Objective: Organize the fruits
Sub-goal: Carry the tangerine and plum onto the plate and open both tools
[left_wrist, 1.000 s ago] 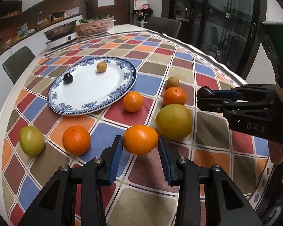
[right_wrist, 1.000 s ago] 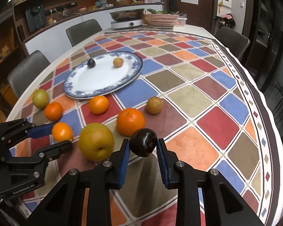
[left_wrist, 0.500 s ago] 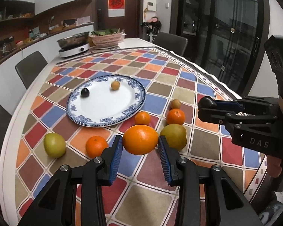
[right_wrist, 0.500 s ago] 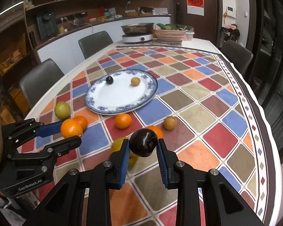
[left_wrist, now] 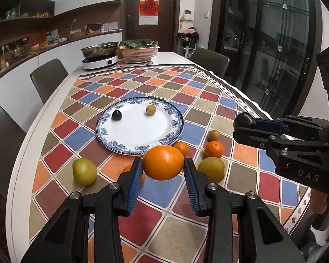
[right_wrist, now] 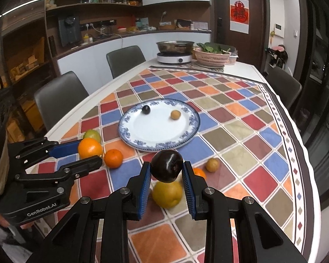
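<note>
My left gripper (left_wrist: 163,169) is shut on a large orange (left_wrist: 163,162) and holds it above the checkered tablecloth. My right gripper (right_wrist: 167,171) is shut on a dark plum (right_wrist: 167,166), also in the air. Ahead lies a blue-rimmed white plate (left_wrist: 140,132) (right_wrist: 160,131) with a small dark plum (left_wrist: 116,115) and a small yellow-brown fruit (left_wrist: 151,110) on it. On the cloth near the plate lie a green fruit (left_wrist: 84,171), a yellow pear (left_wrist: 211,168), three mandarins (left_wrist: 213,149) and a small brown fruit (left_wrist: 214,135). One mandarin is partly hidden behind my left finger.
At the table's far end stand an induction cooker with a pan (left_wrist: 99,58) and a pink basket of greens (left_wrist: 138,51). Grey chairs (left_wrist: 48,79) line the left side and another chair (left_wrist: 209,60) stands at the far right. The table's edge (right_wrist: 313,175) curves along the right.
Both grippers have risen with their fruits held. The table and plate now look farther below, and more of the room shows.
</note>
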A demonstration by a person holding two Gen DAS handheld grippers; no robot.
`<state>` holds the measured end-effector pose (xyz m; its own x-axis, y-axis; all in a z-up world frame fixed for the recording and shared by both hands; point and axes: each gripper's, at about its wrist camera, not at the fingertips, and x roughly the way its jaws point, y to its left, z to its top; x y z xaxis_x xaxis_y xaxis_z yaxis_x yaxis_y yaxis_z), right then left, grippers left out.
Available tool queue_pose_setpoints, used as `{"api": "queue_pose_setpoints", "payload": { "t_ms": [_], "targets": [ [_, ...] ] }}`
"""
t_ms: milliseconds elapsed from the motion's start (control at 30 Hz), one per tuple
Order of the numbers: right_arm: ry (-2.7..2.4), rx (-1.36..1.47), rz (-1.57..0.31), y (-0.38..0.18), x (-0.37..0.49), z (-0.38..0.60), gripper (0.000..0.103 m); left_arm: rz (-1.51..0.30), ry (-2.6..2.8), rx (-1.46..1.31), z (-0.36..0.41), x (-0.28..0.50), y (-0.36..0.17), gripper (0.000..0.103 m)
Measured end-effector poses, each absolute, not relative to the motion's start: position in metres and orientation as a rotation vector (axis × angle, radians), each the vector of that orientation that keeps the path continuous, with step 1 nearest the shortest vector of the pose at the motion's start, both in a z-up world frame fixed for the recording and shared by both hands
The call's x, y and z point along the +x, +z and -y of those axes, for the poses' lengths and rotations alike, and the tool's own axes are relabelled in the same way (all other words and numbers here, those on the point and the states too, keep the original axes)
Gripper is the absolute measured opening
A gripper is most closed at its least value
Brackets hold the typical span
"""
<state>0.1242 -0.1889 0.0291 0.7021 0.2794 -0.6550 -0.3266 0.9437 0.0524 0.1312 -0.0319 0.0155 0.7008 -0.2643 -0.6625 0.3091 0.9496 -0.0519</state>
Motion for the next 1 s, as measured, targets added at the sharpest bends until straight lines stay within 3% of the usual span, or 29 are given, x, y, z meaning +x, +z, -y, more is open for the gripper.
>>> {"api": "queue_pose_setpoints", "payload": {
  "t_ms": [600, 1000],
  "targets": [
    [0.457, -0.164, -0.695, 0.062, 0.223, 0.144, 0.03, -0.743, -0.258, 0.069, 0.001, 0.224, 0.04, 0.038],
    [0.526, -0.144, -0.769, 0.036, 0.304, 0.124, 0.03, -0.787, -0.249, 0.137, -0.006, 0.297, 0.021, 0.038]
  ]
}}
